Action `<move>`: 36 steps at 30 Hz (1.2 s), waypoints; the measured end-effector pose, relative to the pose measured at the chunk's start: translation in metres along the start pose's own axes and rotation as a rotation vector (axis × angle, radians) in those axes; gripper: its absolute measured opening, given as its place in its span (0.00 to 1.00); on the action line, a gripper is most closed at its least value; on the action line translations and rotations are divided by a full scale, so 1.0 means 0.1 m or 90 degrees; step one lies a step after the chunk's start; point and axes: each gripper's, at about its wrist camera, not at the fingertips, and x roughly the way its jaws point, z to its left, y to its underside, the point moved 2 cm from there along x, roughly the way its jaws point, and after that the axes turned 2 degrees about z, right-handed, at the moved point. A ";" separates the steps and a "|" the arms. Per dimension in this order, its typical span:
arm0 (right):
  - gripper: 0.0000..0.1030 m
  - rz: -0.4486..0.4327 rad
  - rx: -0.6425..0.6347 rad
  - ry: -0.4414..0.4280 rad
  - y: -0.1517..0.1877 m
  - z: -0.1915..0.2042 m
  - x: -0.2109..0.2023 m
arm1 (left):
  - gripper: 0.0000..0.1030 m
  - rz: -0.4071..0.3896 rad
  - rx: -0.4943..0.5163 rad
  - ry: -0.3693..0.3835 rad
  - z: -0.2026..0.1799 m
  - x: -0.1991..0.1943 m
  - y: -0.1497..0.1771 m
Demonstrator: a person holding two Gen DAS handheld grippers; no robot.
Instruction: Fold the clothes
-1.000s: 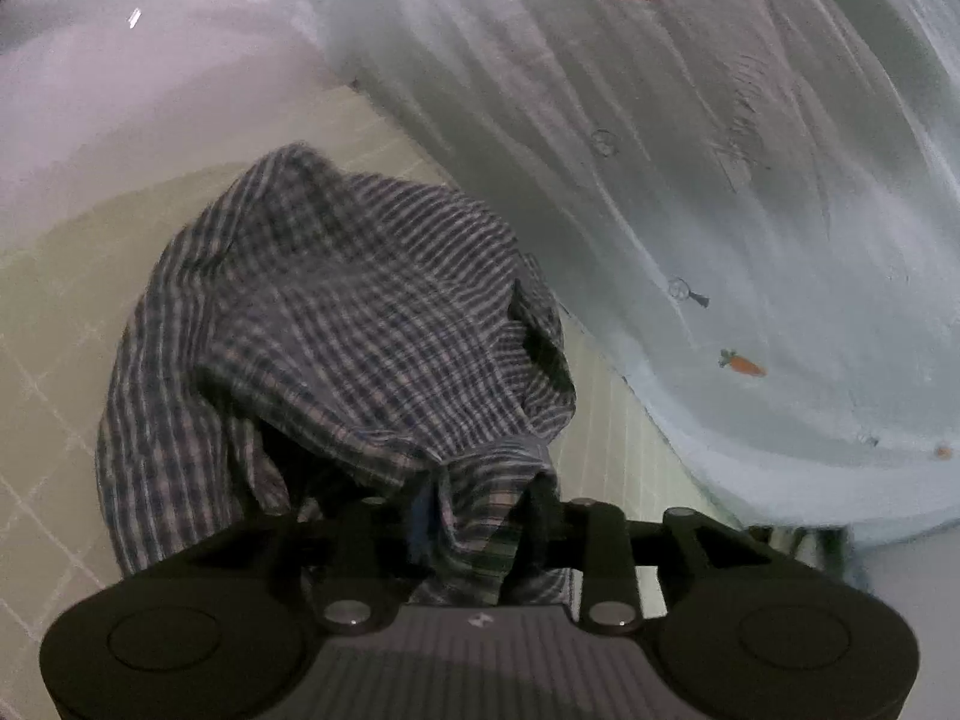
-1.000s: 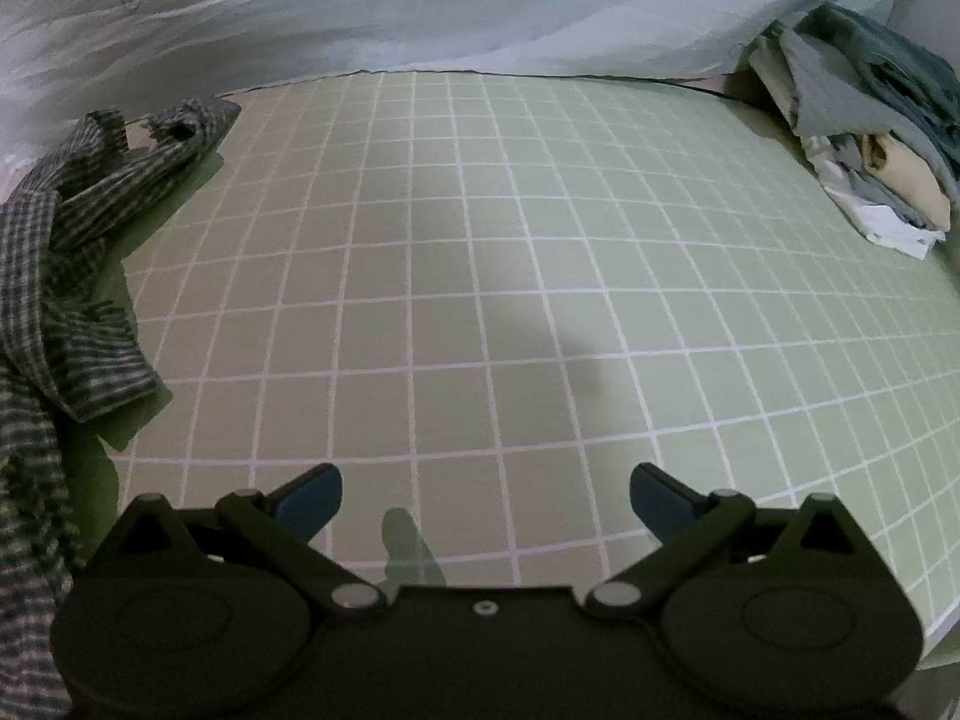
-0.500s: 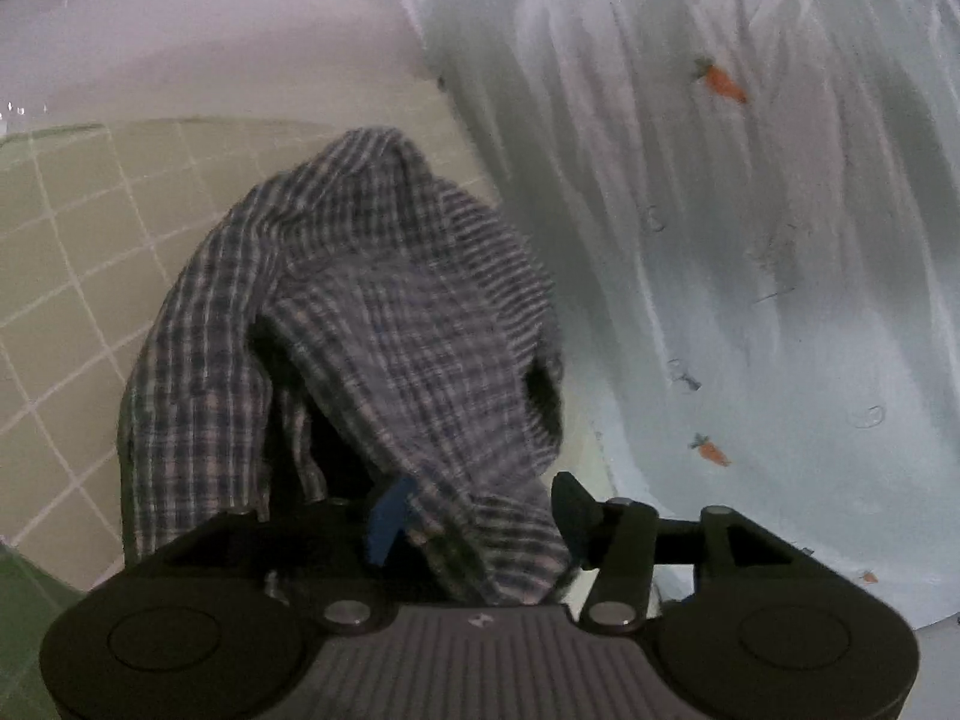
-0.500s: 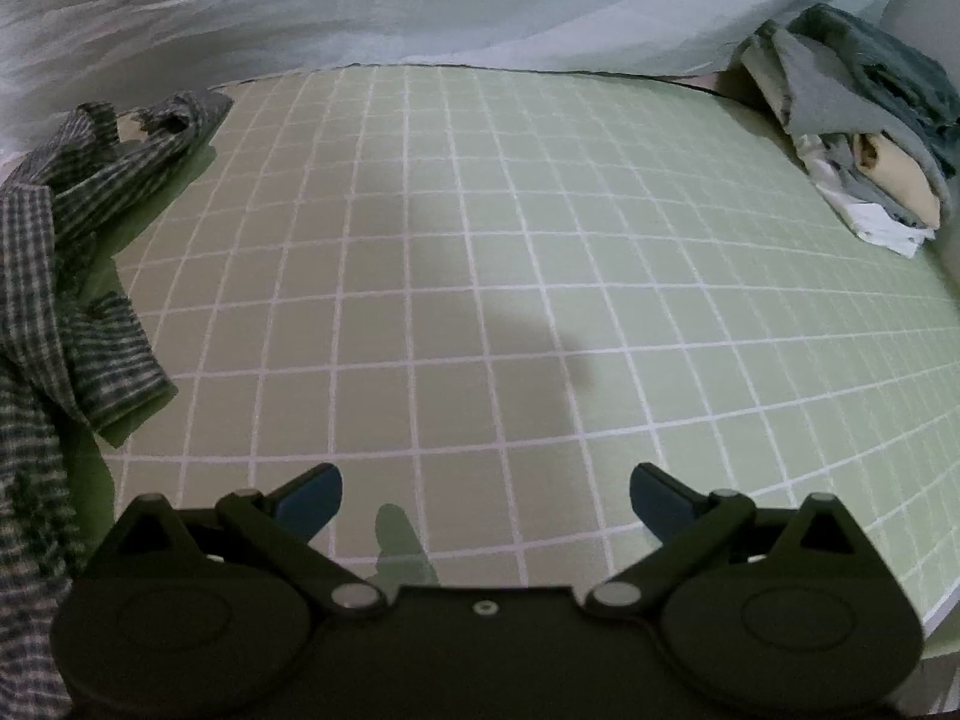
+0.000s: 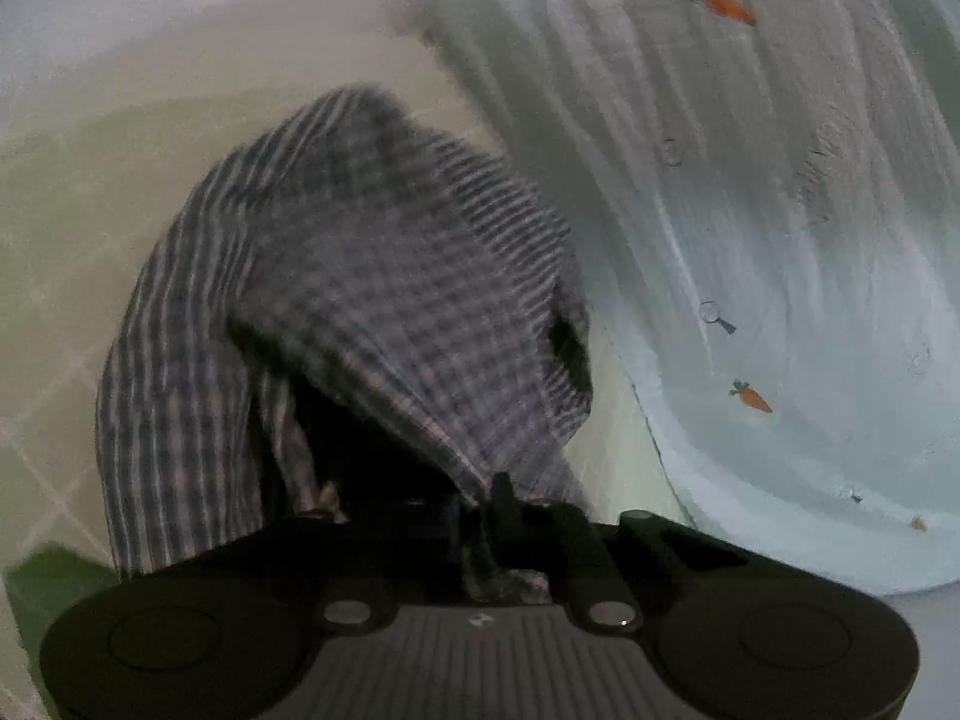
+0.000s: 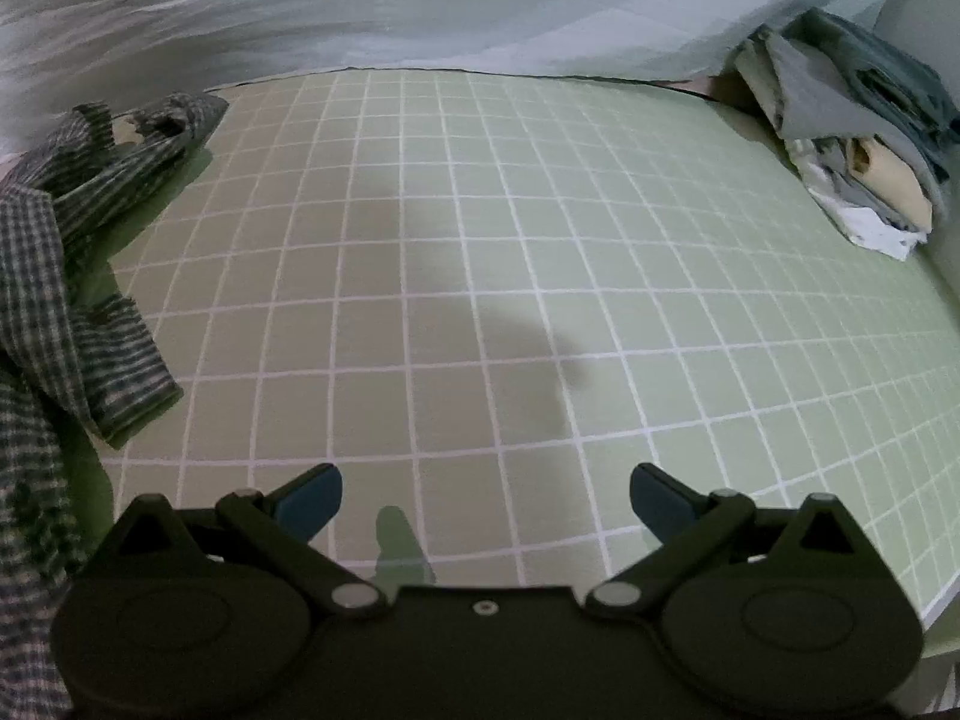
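Left tongs [image 5: 501, 516]: clamped on a fold of the checked shirt [image 5: 372, 312], which hangs bunched at the left edge of the green grid sheet [image 6: 480, 276]. Right tongs [image 6: 485, 495]: spread wide, gripping nothing, above the sheet's near edge. Pile of clothes [image 6: 858, 156]: far right corner. Carrot-print curtain [image 5: 750, 180]: behind.

Left wrist view looks down along its fingers, very close onto the plaid shirt [image 5: 372, 324], pale carrot-print cloth [image 5: 780, 210] to its right. Right wrist view sits low, facing across the green gridded sheet [image 6: 480, 270] toward that cloth. Both share shirt, cloth, sheet.
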 end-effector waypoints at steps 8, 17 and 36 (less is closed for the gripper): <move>1.00 -0.001 -0.021 -0.009 -0.05 0.10 0.04 | 0.02 -0.112 0.113 0.151 -0.51 -0.70 -0.35; 1.00 -0.013 -0.024 -0.009 -0.19 0.16 0.10 | 0.17 -0.339 -0.023 -0.027 0.23 -1.24 -1.00; 0.84 -0.019 0.023 -0.301 -1.76 1.69 0.89 | 0.62 -0.046 0.055 -0.391 0.86 0.01 -0.59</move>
